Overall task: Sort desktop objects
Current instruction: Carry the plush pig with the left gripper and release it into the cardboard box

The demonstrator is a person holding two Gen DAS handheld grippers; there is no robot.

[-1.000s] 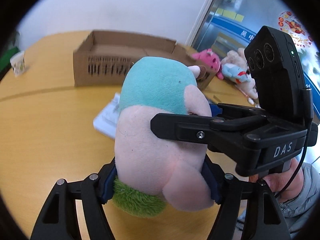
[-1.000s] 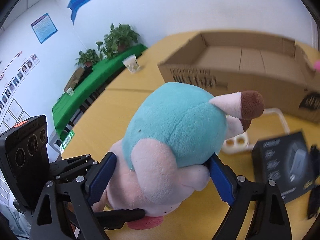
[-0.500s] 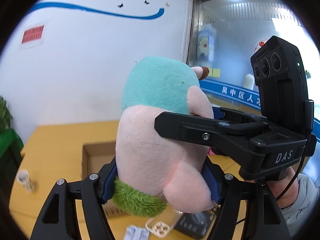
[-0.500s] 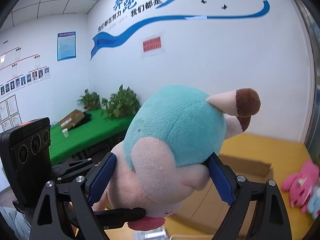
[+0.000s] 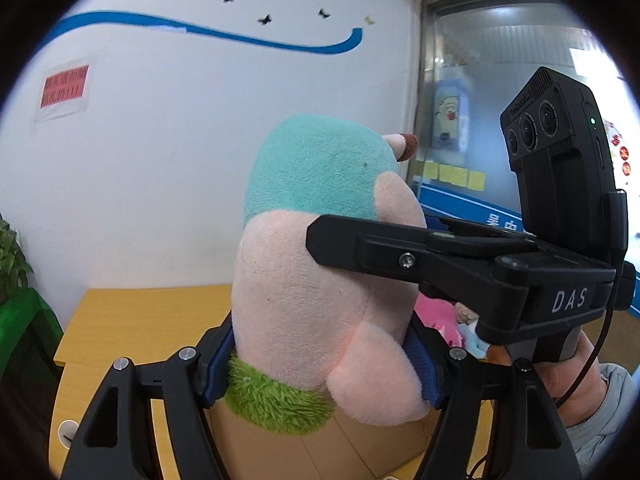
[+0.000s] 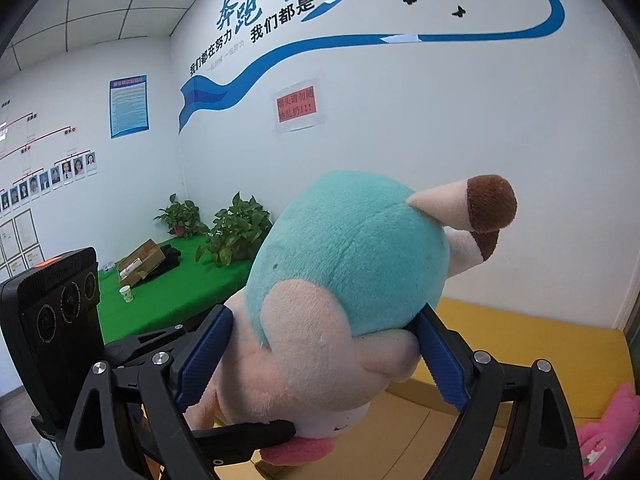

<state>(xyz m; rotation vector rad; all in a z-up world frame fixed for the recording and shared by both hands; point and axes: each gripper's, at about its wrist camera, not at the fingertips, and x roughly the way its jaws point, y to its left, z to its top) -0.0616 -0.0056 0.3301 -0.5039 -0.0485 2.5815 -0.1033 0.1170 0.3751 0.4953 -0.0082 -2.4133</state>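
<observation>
A plush toy (image 5: 320,264) with a teal head, pink body and green tuft is held up in the air by both grippers. My left gripper (image 5: 320,364) is shut on its lower body. My right gripper (image 6: 320,356) is shut on it just below the teal head (image 6: 352,248); its brown-tipped ears point right. The right gripper's black finger (image 5: 400,248) crosses the toy in the left wrist view. The brown cardboard box (image 5: 360,448) lies below the toy.
The yellow table (image 5: 132,316) runs to the white wall. Pink plush toys (image 6: 608,428) lie at the right. A green-covered table (image 6: 160,300) with potted plants and a paper cup stands at the left. A person's hand (image 5: 568,372) holds the right gripper.
Both grippers have lifted the plush toy well above the table and tilted up, so the views now face the wall. The box has dropped to the bottom of the frames.
</observation>
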